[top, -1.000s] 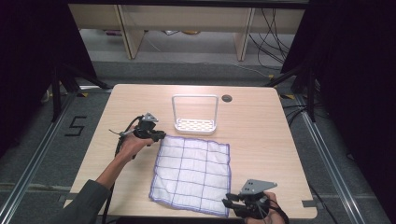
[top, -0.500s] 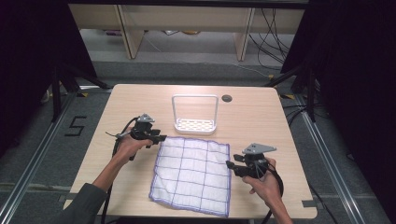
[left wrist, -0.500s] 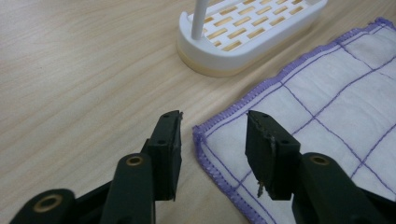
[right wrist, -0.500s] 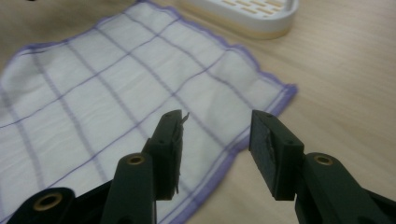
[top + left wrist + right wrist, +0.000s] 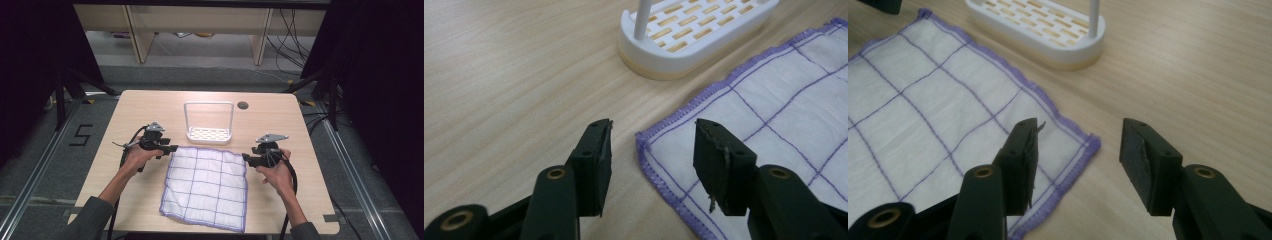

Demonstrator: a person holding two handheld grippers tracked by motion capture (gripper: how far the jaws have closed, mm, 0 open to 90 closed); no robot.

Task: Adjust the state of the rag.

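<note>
While jaws just opened, left tool (image 5: 653,145) and right tool (image 5: 1079,145) gape — each straddling cloth (image 5: 207,185) corner, unclamped.

cloth edge: the white purple-checked cloth (image 5: 774,110) is running off the left gripper view at 3 o'clock
rack top: the white slotted plastic rack (image 5: 1043,27) is getting cropped at 12 o'clock

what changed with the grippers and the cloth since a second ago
The right gripper moved up the table from the cloth's near right corner to its far right corner. Both grippers' jaws have just been opening; each now straddles a far corner of the cloth without pressing on it. The left gripper stayed at the far left corner. The cloth lies flat as before, and the white rack has not moved.
</note>
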